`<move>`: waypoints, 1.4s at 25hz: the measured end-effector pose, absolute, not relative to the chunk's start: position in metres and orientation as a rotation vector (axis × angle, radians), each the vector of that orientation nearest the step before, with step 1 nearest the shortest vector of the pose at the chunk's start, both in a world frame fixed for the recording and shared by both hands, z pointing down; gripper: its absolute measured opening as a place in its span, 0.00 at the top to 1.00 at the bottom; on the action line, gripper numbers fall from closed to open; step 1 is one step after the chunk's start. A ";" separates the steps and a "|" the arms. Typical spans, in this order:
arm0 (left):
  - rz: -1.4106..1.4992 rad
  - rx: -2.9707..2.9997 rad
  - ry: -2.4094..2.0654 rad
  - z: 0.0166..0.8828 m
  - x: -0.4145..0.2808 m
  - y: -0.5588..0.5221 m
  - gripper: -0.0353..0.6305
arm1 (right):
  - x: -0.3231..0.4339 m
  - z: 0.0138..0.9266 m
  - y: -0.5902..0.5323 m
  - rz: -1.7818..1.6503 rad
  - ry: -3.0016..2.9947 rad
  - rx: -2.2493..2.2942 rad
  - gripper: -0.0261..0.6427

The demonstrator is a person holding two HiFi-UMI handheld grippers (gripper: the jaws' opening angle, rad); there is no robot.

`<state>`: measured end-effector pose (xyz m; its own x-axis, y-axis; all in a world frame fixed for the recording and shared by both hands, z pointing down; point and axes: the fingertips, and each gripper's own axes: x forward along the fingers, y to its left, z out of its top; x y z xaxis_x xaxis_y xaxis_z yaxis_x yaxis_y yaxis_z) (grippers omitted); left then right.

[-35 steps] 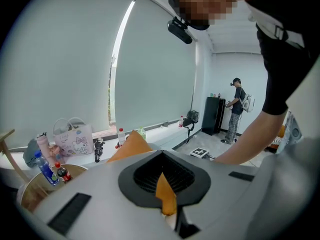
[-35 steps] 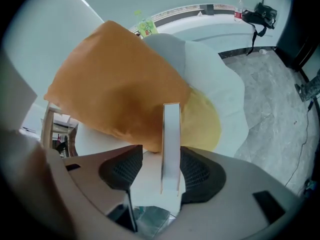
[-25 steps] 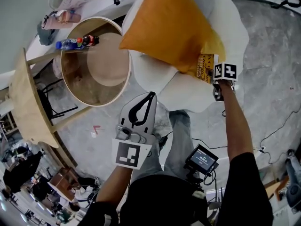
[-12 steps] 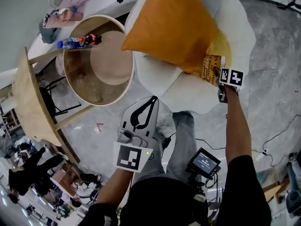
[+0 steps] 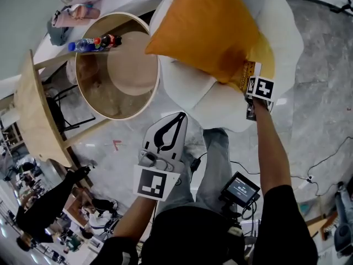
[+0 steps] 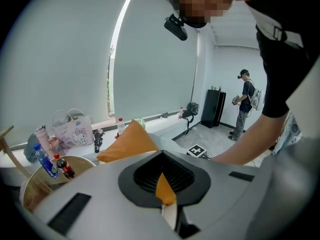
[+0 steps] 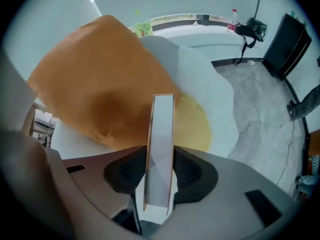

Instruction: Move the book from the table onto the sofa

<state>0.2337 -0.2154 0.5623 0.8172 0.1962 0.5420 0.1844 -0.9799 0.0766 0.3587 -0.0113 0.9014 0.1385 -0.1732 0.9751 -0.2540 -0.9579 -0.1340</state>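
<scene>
The book (image 5: 246,75), yellow-covered, stands on edge on the white sofa (image 5: 220,108), tucked against the orange cushion (image 5: 204,29). My right gripper (image 5: 250,96) points steeply down over it. In the right gripper view the book's white page edge (image 7: 161,144) runs upright between the jaws of the right gripper (image 7: 160,181). They are closing and touch its covers. My left gripper (image 5: 175,116) hangs in mid-air over the floor, shut and empty. In the left gripper view the left gripper (image 6: 165,199) shows only the cushion's tip (image 6: 127,141) beyond its tips.
A round wooden table (image 5: 118,112) stands left of the sofa with two bottles (image 5: 94,42) at its far rim. A wooden chair (image 5: 33,120) is further left. A small monitor (image 5: 240,189) hangs at the person's waist. A cable (image 5: 325,159) runs over the grey floor.
The right gripper and book stay at the cushion's lower corner, shifting only slightly. The left gripper has kept still. People at the lower left have moved.
</scene>
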 end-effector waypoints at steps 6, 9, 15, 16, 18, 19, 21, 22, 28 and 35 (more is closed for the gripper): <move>0.867 2.976 0.294 0.556 0.229 -0.211 0.94 | 0.357 0.898 -0.006 1.935 -0.376 2.306 0.72; 0.886 2.973 0.286 0.559 0.225 -0.215 0.94 | 0.352 0.905 -0.022 1.975 -0.397 2.321 0.72; 0.891 2.969 0.250 0.562 0.214 -0.224 0.94 | 0.349 0.905 -0.035 1.956 -0.445 2.261 0.72; 0.895 2.965 0.249 0.563 0.213 -0.224 0.94 | 0.347 0.907 -0.034 1.963 -0.453 2.247 0.72; 0.897 2.964 0.252 0.561 0.212 -0.225 0.94 | 0.346 0.909 -0.033 1.979 -0.481 2.245 0.72; 0.894 2.965 0.252 0.560 0.212 -0.226 0.94 | 0.346 0.908 -0.034 1.988 -0.497 2.244 0.71; 0.887 2.963 0.241 0.559 0.210 -0.230 0.94 | 0.347 0.907 -0.035 2.012 -0.529 2.237 0.69; 0.883 2.960 0.232 0.558 0.209 -0.232 0.94 | 0.347 0.905 -0.037 2.026 -0.546 2.241 0.63; 0.830 2.986 0.217 0.544 0.208 -0.243 0.94 | 0.353 0.874 -0.028 2.030 -0.602 2.301 0.55; 0.707 3.005 0.215 0.514 0.202 -0.254 0.94 | 0.347 0.818 -0.010 1.928 -0.652 2.269 0.55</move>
